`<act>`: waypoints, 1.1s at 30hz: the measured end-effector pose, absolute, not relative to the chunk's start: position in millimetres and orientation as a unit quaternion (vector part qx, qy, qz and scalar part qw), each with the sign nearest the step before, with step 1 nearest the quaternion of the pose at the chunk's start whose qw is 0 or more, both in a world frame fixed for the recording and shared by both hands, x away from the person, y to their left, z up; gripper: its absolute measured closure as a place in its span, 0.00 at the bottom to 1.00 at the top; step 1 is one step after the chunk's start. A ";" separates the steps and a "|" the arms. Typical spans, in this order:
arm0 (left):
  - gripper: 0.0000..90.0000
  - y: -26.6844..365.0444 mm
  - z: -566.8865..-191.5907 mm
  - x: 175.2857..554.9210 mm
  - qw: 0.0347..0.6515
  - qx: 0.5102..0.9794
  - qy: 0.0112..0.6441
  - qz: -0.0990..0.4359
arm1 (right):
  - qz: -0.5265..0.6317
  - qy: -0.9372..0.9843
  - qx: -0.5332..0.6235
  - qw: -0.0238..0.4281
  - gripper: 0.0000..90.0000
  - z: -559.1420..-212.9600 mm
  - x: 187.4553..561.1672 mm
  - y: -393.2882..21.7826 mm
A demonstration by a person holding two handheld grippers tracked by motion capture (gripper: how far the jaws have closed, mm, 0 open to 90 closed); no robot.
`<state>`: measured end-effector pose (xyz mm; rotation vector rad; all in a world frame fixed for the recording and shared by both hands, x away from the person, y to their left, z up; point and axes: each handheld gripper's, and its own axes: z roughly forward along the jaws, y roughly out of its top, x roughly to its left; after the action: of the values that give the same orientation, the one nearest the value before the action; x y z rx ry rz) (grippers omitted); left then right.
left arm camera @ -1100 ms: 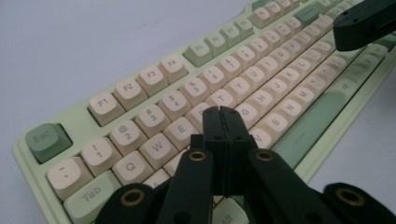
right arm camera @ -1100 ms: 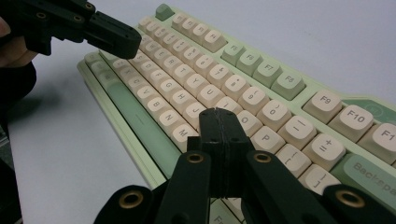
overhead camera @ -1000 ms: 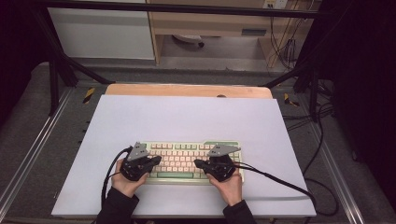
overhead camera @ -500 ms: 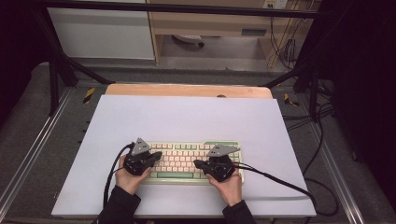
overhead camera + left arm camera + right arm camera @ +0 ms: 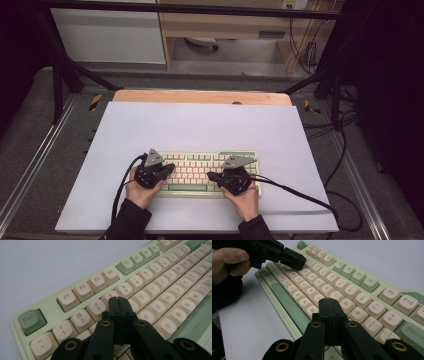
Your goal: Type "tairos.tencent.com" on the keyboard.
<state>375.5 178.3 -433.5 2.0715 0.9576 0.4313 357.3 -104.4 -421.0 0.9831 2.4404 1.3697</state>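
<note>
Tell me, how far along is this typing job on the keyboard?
Done: both tools are shut and poised over the green and cream keyboard. In hand: the left tool points at the keys near 4 and R, the right tool near the K and L keys; contact can't be judged. Left: whatever keys remain, which the pictures don't show.

Bare table (image 5: 200, 125) beyond keyboard (image 5: 200, 170)
</note>
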 end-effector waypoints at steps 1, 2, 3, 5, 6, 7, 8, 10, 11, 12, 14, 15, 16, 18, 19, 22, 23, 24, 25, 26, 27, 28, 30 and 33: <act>1.00 178.6 -433.0 375.3 0.398 0.819 0.377 0.170 | 0.459 0.820 0.330 0.087 1.00 -421.0 357.4 -104.5; 1.00 178.9 -432.6 374.8 0.399 0.818 0.377 0.171 | 0.459 0.820 0.330 0.088 1.00 -421.0 357.5 -104.5; 1.00 179.2 -431.8 373.9 0.402 0.817 0.376 0.171 | 0.459 0.820 0.330 0.088 1.00 -421.0 357.5 -104.4; 1.00 180.1 -429.1 372.1 0.405 0.817 0.374 0.171 | 0.461 0.819 0.330 0.088 1.00 -420.8 357.3 -104.1; 1.00 180.7 -428.0 371.1 0.406 0.817 0.373 0.171 | 0.461 0.819 0.329 0.087 1.00 -420.7 357.3 -104.0; 1.00 181.3 -427.0 370.1 0.407 0.817 0.371 0.170 | 0.462 0.819 0.329 0.087 1.00 -420.7 357.3 -103.9; 1.00 181.9 -426.2 369.1 0.407 0.818 0.369 0.170 | 0.462 0.819 0.329 0.086 1.00 -420.6 357.4 -103.7; 1.00 183.1 -425.1 367.0 0.408 0.819 0.367 0.169 | 0.465 0.817 0.330 0.085 1.00 -420.9 357.6 -103.0; 1.00 184.0 -424.6 365.9 0.408 0.820 0.366 0.168 | 0.466 0.817 0.330 0.083 1.00 -421.1 357.8 -102.6; 1.00 185.0 -424.1 364.8 0.409 0.819 0.365 0.167 | 0.466 0.816 0.331 0.083 1.00 -421.3 357.7 -102.1; 1.00 187.7 -423.3 362.4 0.412 0.819 0.364 0.166 | 0.465 0.817 0.331 0.081 1.00 -422.0 358.1 -100.8; 1.00 189.5 -422.6 361.4 0.413 0.819 0.363 0.165 | 0.466 0.817 0.331 0.079 1.00 -422.2 358.1 -99.8; 1.00 191.3 -422.0 360.3 0.414 0.817 0.364 0.166 | 0.465 0.818 0.329 0.078 1.00 -422.5 358.2 -98.7; 1.00 195.5 -420.4 358.6 0.418 0.815 0.366 0.165 | 0.464 0.820 0.327 0.077 1.00 -422.7 358.2 -95.4; 1.00 197.4 -419.6 357.8 0.420 0.814 0.366 0.164 | 0.464 0.821 0.325 0.077 1.00 -422.5 358.3 -93.3; 1.00 201.9 -417.5 356.2 0.424 0.811 0.368 0.164 | 0.465 0.822 0.321 0.074 1.00 -421.3 358.9 -86.8; 1.00 202.6 -417.0 355.8 0.425 0.811 0.367 0.164 | 0.465 0.822 0.321 0.073 1.00 -420.8 359.1 -85.0; 1.00 203.0 -416.8 355.6 0.425 0.811 0.366 0.165 | 0.462 0.823 0.321 0.074 1.00 -420.5 359.3 -83.0; 1.00 203.0 -416.8 355.3 0.424 0.812 0.366 0.164 | 0.462 0.825 0.318 0.075 1.00 -420.5 359.7 -81.4; 1.00 203.0 -416.9 355.1 0.424 0.812 0.366 0.163 | 0.462 0.825 0.318 0.073 1.00 -420.5 359.8 -79.8; 1.00 202.9 -417.0 354.8 0.424 0.813 0.365 0.163 | 0.460 0.825 0.319 0.073 1.00 -420.5 359.9 -78.3; 1.00 202.9 -417.2 354.5 0.424 0.813 0.365 0.162 | 0.460 0.825 0.318 0.073 1.00 -420.7 360.4 -77.0; 1.00 203.4 -417.3 354.2 0.423 0.813 0.365 0.162 | 0.461 0.825 0.319 0.071 1.00 -421.7 361.2 -74.4; 1.00 204.7 -417.2 353.9 0.424 0.813 0.365 0.161 | 0.455 0.829 0.318 0.070 1.00 -423.9 361.7 -70.3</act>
<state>353.9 204.7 -417.2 2.0342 0.9123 0.4037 361.7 -70.3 -423.9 0.9564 2.4933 1.3691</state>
